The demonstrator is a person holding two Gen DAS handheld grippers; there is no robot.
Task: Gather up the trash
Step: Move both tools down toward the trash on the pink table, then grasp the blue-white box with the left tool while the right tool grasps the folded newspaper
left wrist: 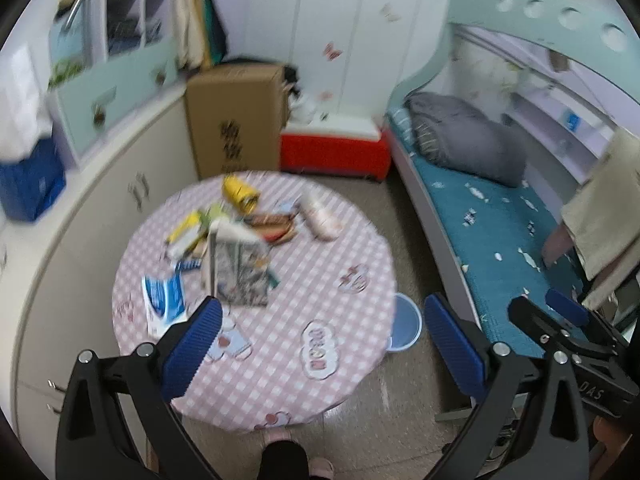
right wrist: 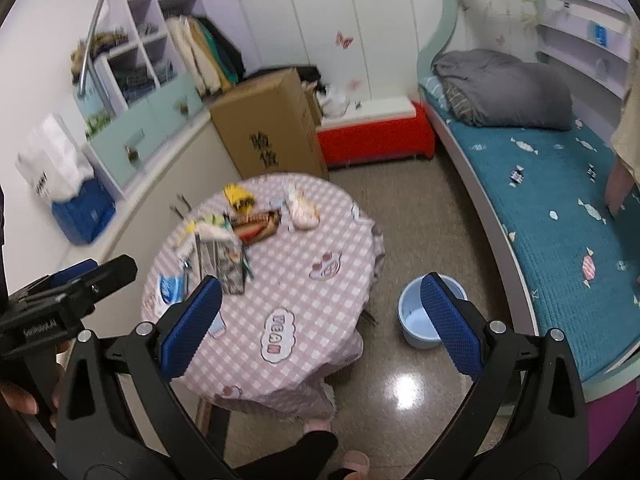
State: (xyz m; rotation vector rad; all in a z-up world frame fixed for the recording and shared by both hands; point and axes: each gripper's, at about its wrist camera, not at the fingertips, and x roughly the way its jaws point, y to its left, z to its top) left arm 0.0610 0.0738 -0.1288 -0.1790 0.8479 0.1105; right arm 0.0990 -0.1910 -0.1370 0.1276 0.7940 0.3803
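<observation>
Nothing looks collected yet, as far as these views show: the trash sits in a loose heap on the far half of the round table point(right wrist: 304, 304), and the pale blue bin point(right wrist: 416, 320) on the floor just beside the table looks empty inside. Your left gripper point(left wrist: 320, 344) and your right gripper point(right wrist: 320, 320) both hang above the near edge of the table with their blue pads spread wide and nothing between them.

In the heap you have a yellow can point(left wrist: 239, 194) on its side at the back, a pinkish-white bottle point(left wrist: 322, 216) lying to its right, a flat brown wrapper point(left wrist: 272, 228) between them, a yellow-and-white packet point(left wrist: 186, 236) to the left, a standing grey printed bag point(left wrist: 236, 268) in the middle and a blue-and-white pouch point(left wrist: 166, 300) nearest your left pads.

By my reading you are at the very start, so every piece is still to be lifted and dropped into the bin. Both views are blurred, so smaller scraps among the pile cannot be told apart
</observation>
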